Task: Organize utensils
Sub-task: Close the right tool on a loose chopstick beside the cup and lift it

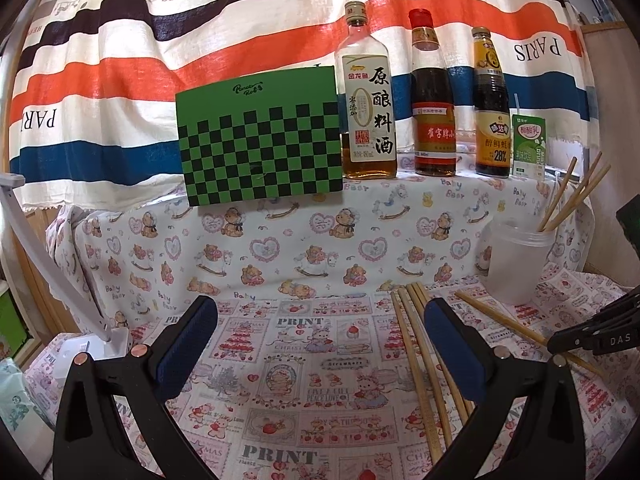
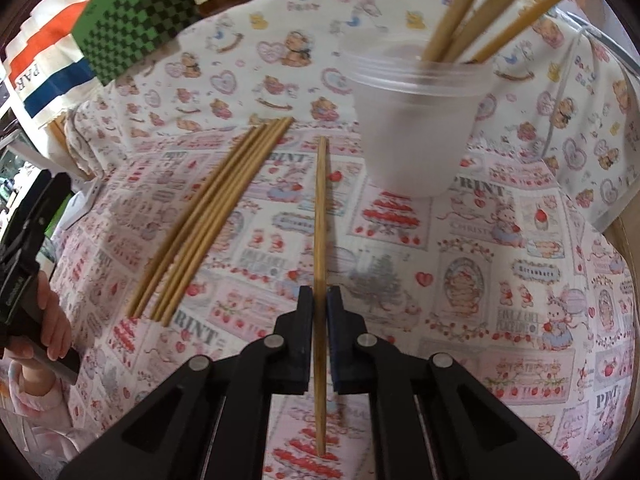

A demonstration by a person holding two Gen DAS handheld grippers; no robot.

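Right wrist view: three chopsticks [image 2: 460, 12] already stand in the cup [image 2: 416, 120]; the right gripper [image 2: 320, 300] is clamped on a single chopstick [image 2: 321, 220] lying on the table [image 2: 500, 280], a bundle [image 2: 212, 216] waits beside it, and the left gripper [image 1: 320, 344] hangs wide, empty.

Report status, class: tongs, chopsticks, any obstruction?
Right tongs shut on single chopstick. Left tongs open, empty. Three chopsticks in the cup; bundle on the cloth. Path to cup unobstructed.
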